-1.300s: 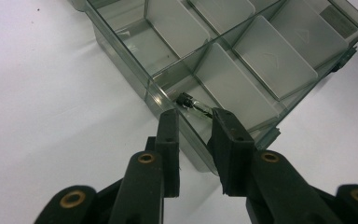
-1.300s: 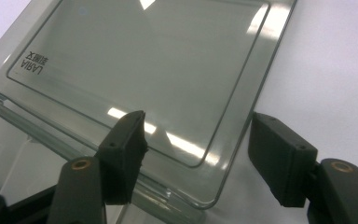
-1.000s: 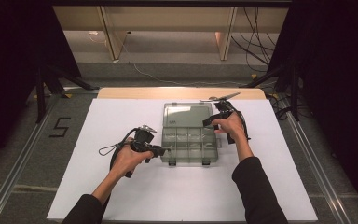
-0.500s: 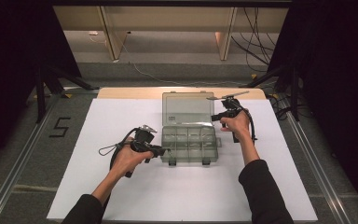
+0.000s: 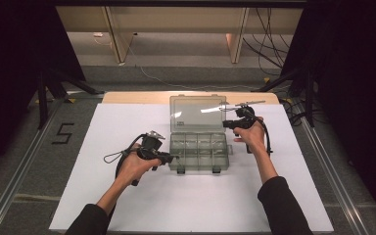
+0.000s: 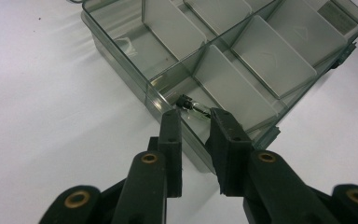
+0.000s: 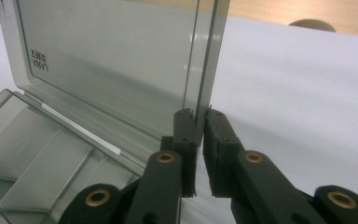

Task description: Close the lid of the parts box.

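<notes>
A smoky clear compartment box [image 5: 198,152] sits mid-table with its lid [image 5: 198,113] standing up at the far side. My left gripper [image 5: 174,157] is at the box's left wall. In the left gripper view its jaws [image 6: 193,113] straddle that wall [image 6: 121,56], one outside and one inside, shut on it. A small metal part [image 6: 193,105] lies in the compartment just beyond the fingertips. My right gripper [image 5: 226,123] is at the lid's right edge. Its jaws [image 7: 199,113] have just been closing and now pinch the lid's side edge [image 7: 205,60].
The box rests on a white sheet [image 5: 127,205] over the table, with a wooden strip [image 5: 127,98] along the far edge. A "5" [image 5: 63,133] is marked on the floor to the left. Black stands and cables [image 5: 274,29] lie beyond the table.
The lid has swung up from a low tilt to nearly upright. My right gripper has closed on its edge and moved slightly up and back. The left hand stayed put.
</notes>
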Available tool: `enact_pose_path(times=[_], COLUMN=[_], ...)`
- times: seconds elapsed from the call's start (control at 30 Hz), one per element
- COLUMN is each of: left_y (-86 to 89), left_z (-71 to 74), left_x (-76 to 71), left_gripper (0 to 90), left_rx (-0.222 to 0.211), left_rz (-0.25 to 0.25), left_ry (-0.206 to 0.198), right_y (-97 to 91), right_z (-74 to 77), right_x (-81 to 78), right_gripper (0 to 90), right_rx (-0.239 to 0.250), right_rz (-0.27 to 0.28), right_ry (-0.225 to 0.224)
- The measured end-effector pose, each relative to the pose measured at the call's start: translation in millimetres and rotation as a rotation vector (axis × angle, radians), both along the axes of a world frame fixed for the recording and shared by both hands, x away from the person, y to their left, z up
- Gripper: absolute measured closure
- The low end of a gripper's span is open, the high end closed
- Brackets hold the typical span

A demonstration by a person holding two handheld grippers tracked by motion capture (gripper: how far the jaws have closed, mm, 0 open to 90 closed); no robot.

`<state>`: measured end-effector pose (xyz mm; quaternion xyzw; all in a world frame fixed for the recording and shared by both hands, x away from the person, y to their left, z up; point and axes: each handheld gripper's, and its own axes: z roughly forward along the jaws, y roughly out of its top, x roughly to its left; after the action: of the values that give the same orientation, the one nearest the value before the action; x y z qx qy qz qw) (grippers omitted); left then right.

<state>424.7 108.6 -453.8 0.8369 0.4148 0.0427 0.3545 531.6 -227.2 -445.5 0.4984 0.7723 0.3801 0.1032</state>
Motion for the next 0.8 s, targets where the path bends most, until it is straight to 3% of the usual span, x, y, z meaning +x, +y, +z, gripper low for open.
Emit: enact_pose_path(times=[0.03, 0.17, 0.3, 0.4, 0.47, 0.5, 0.53, 0.8], left_y=[1.8, 1.0, 0.6, 1.0, 0.9, 1.1, 1.3, 1.1], left_z=[0.9, 0.2, 0.5, 0.6, 0.6, 0.5, 0.5, 0.9], left_x=[0.6, -0.1, -0.4, -0.3, -0.3, -0.2, -0.1, -0.5], left_gripper=[74.4, 74.4, 74.4, 74.9, 74.8, 74.8, 74.8, 74.5], left_rx=[0.019, 0.013, 0.014, 0.013, 0.013, 0.012, 0.011, 0.015], left_rz=[-0.026, -0.016, -0.015, -0.02, -0.02, -0.02, -0.021, -0.022], left_ry=[0.001, -0.008, -0.011, -0.011, -0.013, -0.012, -0.01, -0.012], right_y=[-0.3, -0.8, -1.5, -2.0, -2.6, -1.7, -1.6, -2.3], right_z=[-1.5, -3.4, -4.6, -6.0, -7.8, -7.1, -8.0, -13.9], right_x=[-0.6, -6.5, -10.2, -14.3, -15.2, -17.6, -17.3, -24.4], right_gripper=[84.1, 84.2, 84.2, 84.2, 84.2, 84.2, 84.2, 84.1], right_rx=[-0.002, 0.006, -0.005, -0.001, -0.008, -0.001, -0.011, -0.015], right_rz=[0.009, 0.023, 0.052, 0.039, 0.054, 0.043, 0.045, 0.049], right_ry=[-0.029, -0.065, -0.134, -0.142, -0.177, -0.161, -0.184, -0.247])
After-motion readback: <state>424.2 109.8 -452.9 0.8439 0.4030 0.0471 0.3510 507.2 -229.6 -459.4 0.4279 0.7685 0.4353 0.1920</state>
